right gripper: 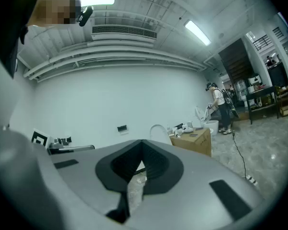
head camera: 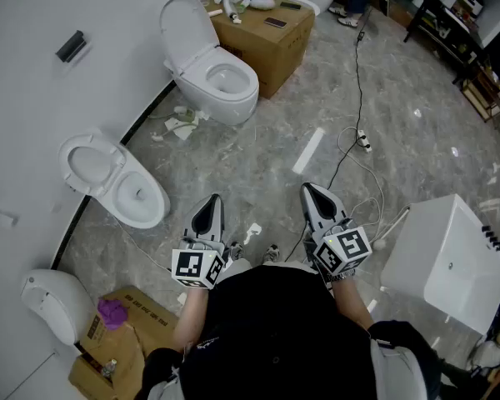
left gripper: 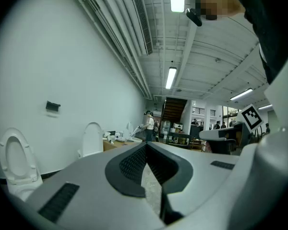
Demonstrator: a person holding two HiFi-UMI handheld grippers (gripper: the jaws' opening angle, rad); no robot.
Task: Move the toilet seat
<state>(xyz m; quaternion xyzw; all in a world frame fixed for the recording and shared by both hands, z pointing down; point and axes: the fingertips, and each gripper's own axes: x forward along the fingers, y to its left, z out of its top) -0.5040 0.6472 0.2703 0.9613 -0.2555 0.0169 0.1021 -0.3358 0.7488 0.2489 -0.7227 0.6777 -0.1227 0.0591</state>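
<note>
Two white toilets stand along the left wall. The nearer toilet (head camera: 125, 186) has its seat (head camera: 90, 163) raised against the wall. The farther toilet (head camera: 221, 77) has its lid (head camera: 183, 25) upright. My left gripper (head camera: 210, 200) and right gripper (head camera: 310, 190) are held side by side in front of me, both shut and empty, well short of the toilets. In the left gripper view the shut left gripper (left gripper: 145, 146) points level, with the nearer toilet's seat (left gripper: 14, 159) at far left. The right gripper (right gripper: 142, 143) points toward the wall, the farther lid (right gripper: 158, 130) beyond it.
A cardboard box (head camera: 271, 40) with small items stands behind the farther toilet. A white cabinet (head camera: 450, 261) lies at right. A black cable (head camera: 357, 98) runs across the marble floor. Another box (head camera: 121, 336) and a white fixture (head camera: 54, 302) sit at lower left. A person (right gripper: 220, 107) stands far off.
</note>
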